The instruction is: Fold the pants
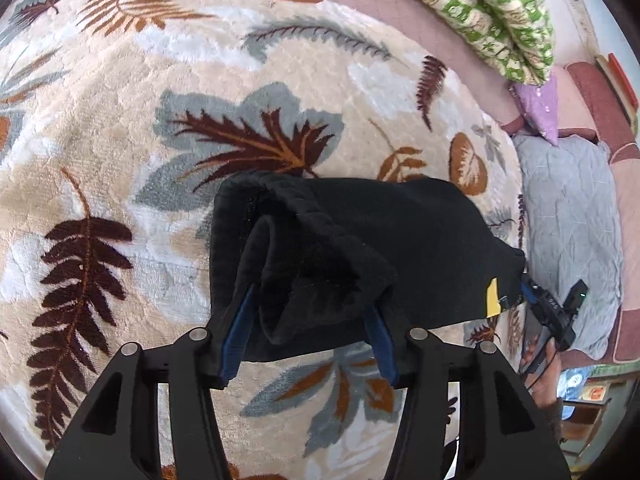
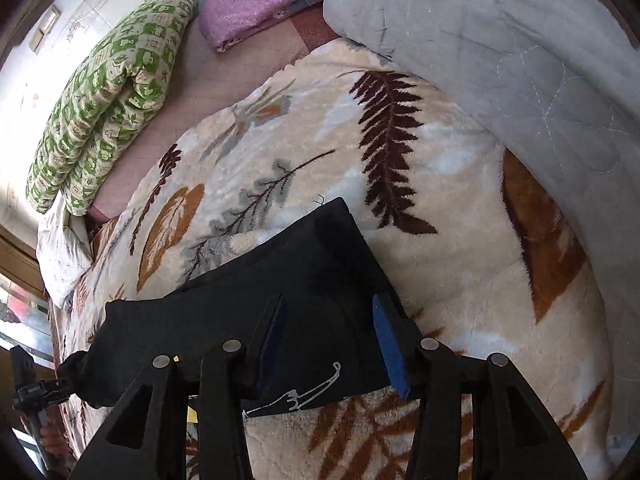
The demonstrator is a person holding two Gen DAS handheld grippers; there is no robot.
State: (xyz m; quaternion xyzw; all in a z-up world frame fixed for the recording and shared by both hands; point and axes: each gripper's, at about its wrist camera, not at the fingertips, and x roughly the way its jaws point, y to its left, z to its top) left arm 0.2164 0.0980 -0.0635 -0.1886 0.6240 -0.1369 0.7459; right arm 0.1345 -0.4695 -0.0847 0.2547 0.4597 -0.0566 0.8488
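The black pants (image 1: pixel 360 248) lie folded in a compact bundle on a cream fleece blanket with leaf prints (image 1: pixel 120 152). In the left wrist view my left gripper (image 1: pixel 308 312) is open, its blue-padded fingers (image 1: pixel 236 336) straddling the ribbed waistband end of the bundle. In the right wrist view the pants (image 2: pixel 256 312) show a white printed mark near the front edge. My right gripper (image 2: pixel 332 324) is open, its fingers (image 2: pixel 390 344) on either side of the other end of the bundle. The right gripper also shows in the left wrist view (image 1: pixel 552 308), beside the pants.
A folded green-patterned quilt (image 2: pixel 108 96), a purple folded sheet (image 2: pixel 260 0) and a grey quilt (image 2: pixel 500 40) lie at the far side of the bed. A pink mattress cover (image 1: pixel 400 12) shows past the blanket. A white pillow (image 2: pixel 64 248) lies at the left.
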